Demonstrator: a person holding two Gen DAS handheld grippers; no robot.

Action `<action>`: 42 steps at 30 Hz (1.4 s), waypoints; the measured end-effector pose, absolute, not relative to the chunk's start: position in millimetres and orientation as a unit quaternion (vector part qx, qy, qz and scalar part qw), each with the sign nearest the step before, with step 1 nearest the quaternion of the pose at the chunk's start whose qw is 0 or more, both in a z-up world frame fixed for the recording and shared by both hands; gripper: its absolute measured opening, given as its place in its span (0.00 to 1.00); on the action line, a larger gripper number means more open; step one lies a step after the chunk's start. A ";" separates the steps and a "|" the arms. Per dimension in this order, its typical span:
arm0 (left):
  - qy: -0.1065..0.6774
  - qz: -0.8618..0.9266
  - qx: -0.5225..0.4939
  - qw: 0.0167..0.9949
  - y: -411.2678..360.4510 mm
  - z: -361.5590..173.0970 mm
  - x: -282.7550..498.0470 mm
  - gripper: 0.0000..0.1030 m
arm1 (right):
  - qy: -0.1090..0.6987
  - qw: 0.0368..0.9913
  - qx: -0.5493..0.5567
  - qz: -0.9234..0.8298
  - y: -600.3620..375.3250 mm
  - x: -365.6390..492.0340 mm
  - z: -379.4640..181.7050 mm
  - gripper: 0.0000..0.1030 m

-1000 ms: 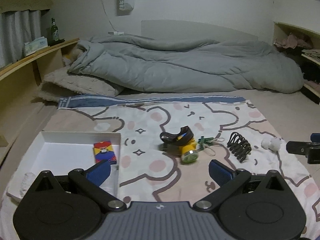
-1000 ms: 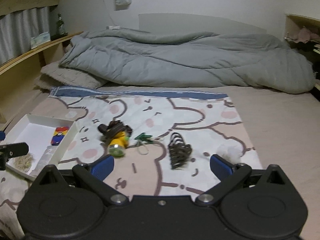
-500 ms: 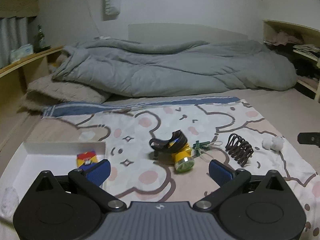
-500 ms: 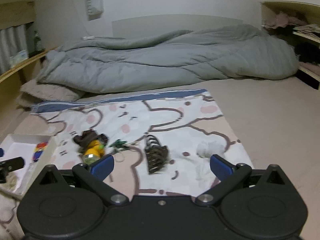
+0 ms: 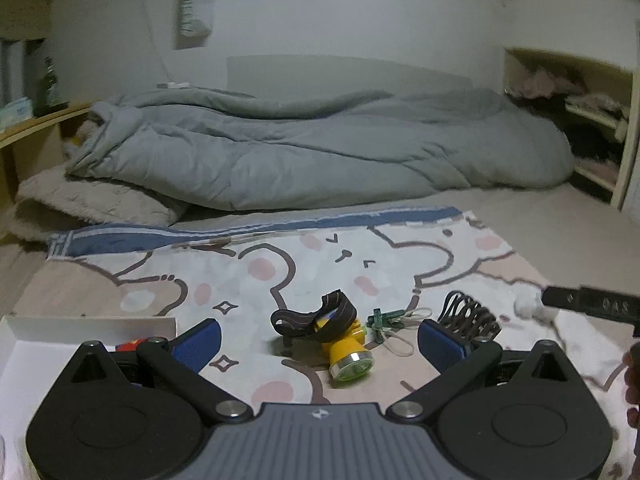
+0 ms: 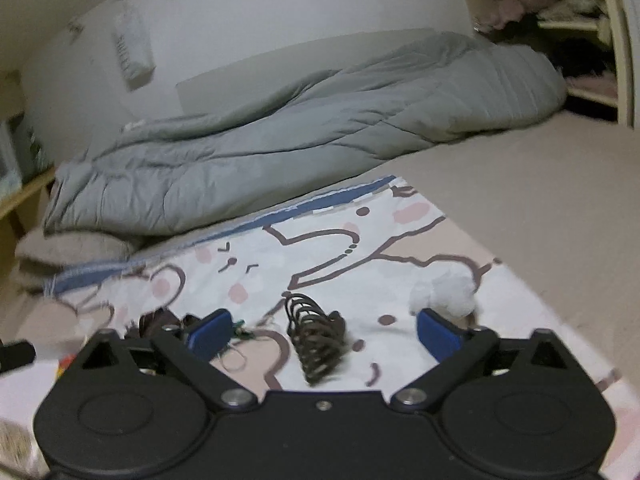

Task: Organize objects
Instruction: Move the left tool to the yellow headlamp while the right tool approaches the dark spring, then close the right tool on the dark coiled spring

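— How are the grippers sitting?

— Both are pointing down at the cartoon-print blanket (image 5: 400, 256). The right gripper (image 6: 324, 330) is tilting sideways, jaws wide but just closing a little, gripping nothing; the dark coiled spring clip (image 6: 314, 338) is lying between its blue pads (image 6: 434, 334).

— And the left?

— The left gripper (image 5: 320, 340) is standing wide open, empty, the yellow headlamp with black strap (image 5: 332, 334) lying between its fingers.

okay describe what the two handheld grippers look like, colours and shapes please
Left gripper: black linkage arms with silver pivot pins, blue-padded fingers, two round black housings, a ribbed grey centre plate with a small logo. Right gripper: same build, but all black in the centre.
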State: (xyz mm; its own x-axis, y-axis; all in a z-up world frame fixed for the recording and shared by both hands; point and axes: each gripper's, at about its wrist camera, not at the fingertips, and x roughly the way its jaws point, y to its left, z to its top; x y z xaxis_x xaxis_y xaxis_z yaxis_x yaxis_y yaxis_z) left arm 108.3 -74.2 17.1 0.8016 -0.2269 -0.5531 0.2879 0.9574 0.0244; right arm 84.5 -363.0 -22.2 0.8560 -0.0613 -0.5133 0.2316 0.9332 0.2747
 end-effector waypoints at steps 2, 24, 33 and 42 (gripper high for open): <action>0.290 -0.134 0.067 0.945 -78.1 11.2 117.7 0.98 | 0.256 0.944 0.190 -0.080 -361.4 92.1 -29.0 0.83; 0.433 -0.117 -0.076 0.891 -104.7 -82.3 214.4 0.73 | 0.284 0.919 0.254 -0.097 -359.3 144.4 -117.2 0.34; 0.447 -0.093 -0.084 0.886 -107.5 -99.8 227.4 0.60 | 0.288 0.921 0.256 -0.057 -363.9 150.5 -123.0 0.09; 0.453 -0.096 -0.076 0.883 -114.6 -99.2 220.7 0.48 | 0.290 0.920 0.259 -0.045 -360.0 143.0 -121.3 0.06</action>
State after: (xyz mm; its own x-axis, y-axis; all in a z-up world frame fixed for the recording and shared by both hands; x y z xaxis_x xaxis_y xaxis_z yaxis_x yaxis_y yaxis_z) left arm 220.7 -114.6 -99.2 0.5715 -0.2384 -0.7852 0.1009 0.9700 -0.2211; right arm 143.0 -360.0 -121.3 0.8273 0.0677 -0.5577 0.2330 0.8619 0.4503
